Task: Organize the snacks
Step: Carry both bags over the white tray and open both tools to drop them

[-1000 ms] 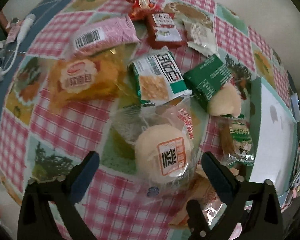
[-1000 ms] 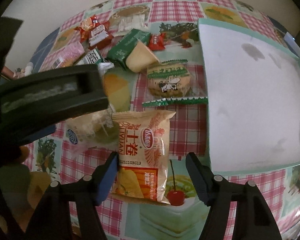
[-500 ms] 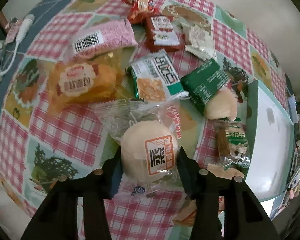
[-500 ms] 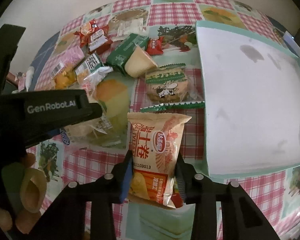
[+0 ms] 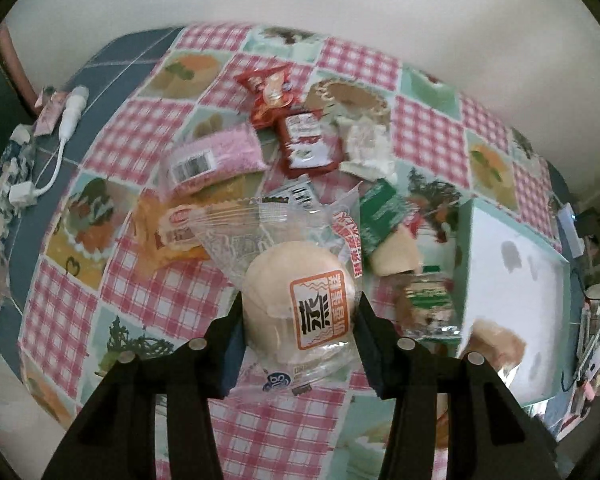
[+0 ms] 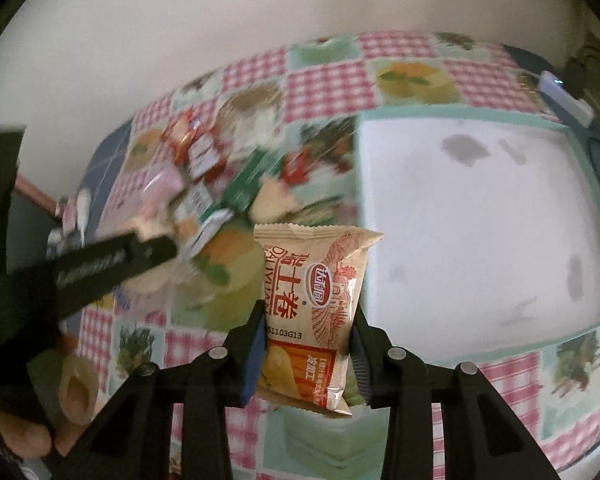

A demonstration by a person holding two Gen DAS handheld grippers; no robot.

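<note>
My left gripper (image 5: pixel 299 328) is shut on a round pale bun in a clear wrapper (image 5: pixel 300 300) and holds it above the checked tablecloth. My right gripper (image 6: pixel 308 344) is shut on a tan and orange snack packet (image 6: pixel 314 300), lifted off the table beside the white tray (image 6: pixel 480 240). The tray, with a mint-green rim, also shows at the right of the left wrist view (image 5: pixel 512 304). Other snacks lie in a loose pile: a pink packet (image 5: pixel 212 158), red packets (image 5: pixel 304 140), a green packet (image 5: pixel 380 216) and an orange bread packet (image 5: pixel 172 232).
A white cable and plug (image 5: pixel 56 148) lie at the table's far left edge. The left gripper's arm (image 6: pixel 100 268) and the holding hand (image 6: pixel 72 396) cross the left of the right wrist view. Clutter (image 5: pixel 596 344) sits beyond the tray at the right.
Both grippers closed on their snacks, the left on the bun and the right on the tan packet, and then lifted them off the table.
</note>
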